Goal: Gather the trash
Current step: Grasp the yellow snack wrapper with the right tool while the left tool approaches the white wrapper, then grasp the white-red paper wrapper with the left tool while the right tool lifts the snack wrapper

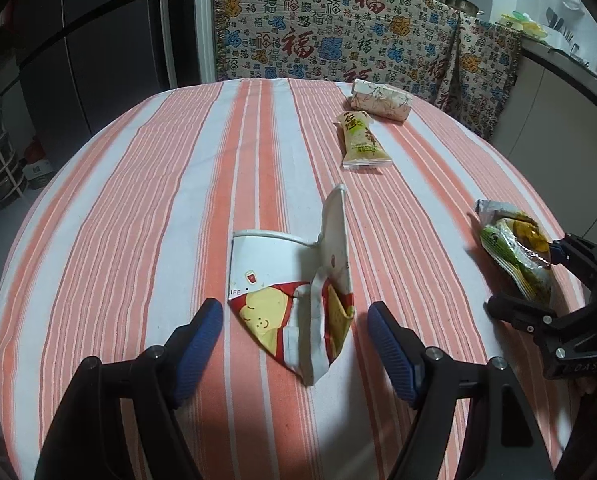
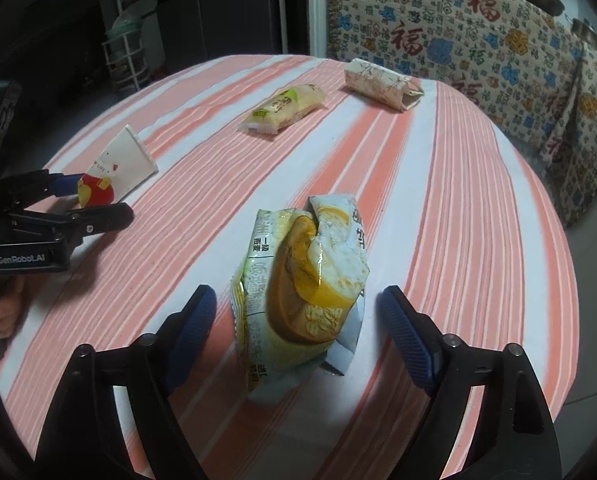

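A flattened paper cup [image 1: 294,300], white with a red-and-yellow cartoon print and torn open along one side, lies on the striped tabletop [image 1: 138,200] between the wide-spread fingers of the left tool [image 1: 294,332]. The right tool [image 2: 298,316] is likewise spread wide around a crumpled, glossy yellow-green snack wrapper [image 2: 302,288], touching neither side. In the left wrist view, a sealed pale-yellow snack packet [image 1: 364,142] lies at 1 o'clock from the cup, and a patterned paper roll [image 1: 380,100] just beyond it, near the far edge.
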Available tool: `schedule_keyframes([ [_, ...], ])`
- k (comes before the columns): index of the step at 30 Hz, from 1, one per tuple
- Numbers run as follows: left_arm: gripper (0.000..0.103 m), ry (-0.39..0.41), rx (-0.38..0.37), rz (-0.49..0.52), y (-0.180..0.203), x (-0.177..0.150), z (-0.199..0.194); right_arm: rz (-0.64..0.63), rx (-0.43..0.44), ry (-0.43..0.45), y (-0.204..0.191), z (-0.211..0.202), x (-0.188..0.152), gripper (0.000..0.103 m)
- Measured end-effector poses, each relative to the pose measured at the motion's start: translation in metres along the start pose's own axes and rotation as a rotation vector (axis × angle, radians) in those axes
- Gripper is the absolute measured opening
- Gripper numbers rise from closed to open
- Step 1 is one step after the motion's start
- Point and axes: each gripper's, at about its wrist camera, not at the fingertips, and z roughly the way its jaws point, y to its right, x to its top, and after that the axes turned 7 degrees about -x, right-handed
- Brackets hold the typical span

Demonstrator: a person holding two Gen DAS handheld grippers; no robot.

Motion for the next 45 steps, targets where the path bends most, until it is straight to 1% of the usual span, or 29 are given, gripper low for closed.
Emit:
schedule_keyframes([
  [3, 0.077, 0.005, -0.039, -0.006, -0.005, 0.001, -0.002, 0.007, 0.025, -0.017, 0.005, -0.001, 0.001, 0.088],
  [4, 0.077, 0.001, -0.043, 0.004, -0.005, 0.002, -0.002, 0.015, 0.04, -0.032, 0.007, -0.003, 0.002, 0.086],
  [5, 0.077, -0.004, -0.043, 0.013, -0.005, 0.003, -0.002, 0.026, 0.068, -0.041, 0.011, -0.006, 0.005, 0.081],
  [6, 0.077, -0.007, -0.043, 0.017, -0.005, 0.004, -0.002, 0.032, 0.094, -0.033, 0.014, -0.011, 0.007, 0.079],
  [9, 0.077, -0.011, -0.043, 0.011, -0.006, 0.006, -0.001, 0.009, 0.111, 0.005, 0.015, -0.027, 0.015, 0.079],
  [11, 0.077, -0.009, -0.048, -0.004, -0.007, 0.008, 0.0, 0.011, 0.149, 0.003, 0.016, -0.028, 0.018, 0.079],
  [13, 0.076, 0.0, -0.068, -0.034, -0.01, 0.009, -0.001, 0.033, 0.163, -0.016, 0.017, -0.021, 0.018, 0.078],
  [14, 0.069, 0.006, -0.079, -0.049, -0.012, 0.01, -0.001, 0.043, 0.162, -0.036, 0.018, -0.016, 0.017, 0.064],
  [15, 0.047, 0.014, -0.088, -0.061, -0.015, 0.01, -0.003, 0.052, 0.139, -0.056, 0.019, -0.011, 0.016, 0.049],
  [16, 0.048, 0.015, -0.097, -0.07, -0.016, 0.011, -0.004, 0.062, 0.134, -0.058, 0.021, -0.011, 0.016, 0.036],
  [17, 0.047, 0.021, -0.109, -0.081, -0.018, 0.011, -0.005, 0.08, 0.148, -0.05, 0.023, -0.015, 0.017, 0.033],
  [18, 0.046, 0.036, -0.114, -0.082, -0.018, 0.01, -0.008, 0.084, 0.153, -0.041, 0.025, -0.019, 0.018, 0.032],
  [20, 0.045, 0.057, -0.099, -0.063, -0.014, 0.009, -0.012, 0.071, 0.149, -0.011, 0.023, -0.031, 0.021, 0.031],
  [23, 0.044, 0.07, -0.087, -0.042, -0.004, 0.006, -0.018, 0.075, 0.144, 0.018, 0.023, -0.043, 0.021, 0.03],
  [31, 0.045, 0.075, -0.096, -0.001, 0.031, 0.011, -0.029, 0.125, 0.137, 0.007, 0.036, -0.045, 0.015, 0.03],
  [37, 0.045, 0.064, -0.135, 0.036, 0.068, 0.02, -0.02, 0.189, 0.13, 0.003, 0.057, -0.05, 0.006, 0.03],
  [40, 0.045, 0.061, -0.166, 0.038, 0.084, 0.026, -0.015, 0.22, 0.124, 0.008, 0.068, -0.056, 0.0, 0.03],
  [45, 0.045, 0.055, -0.205, 0.071, 0.115, 0.033, -0.009, 0.276, 0.121, 0.023, 0.091, -0.07, -0.009, 0.03],
])
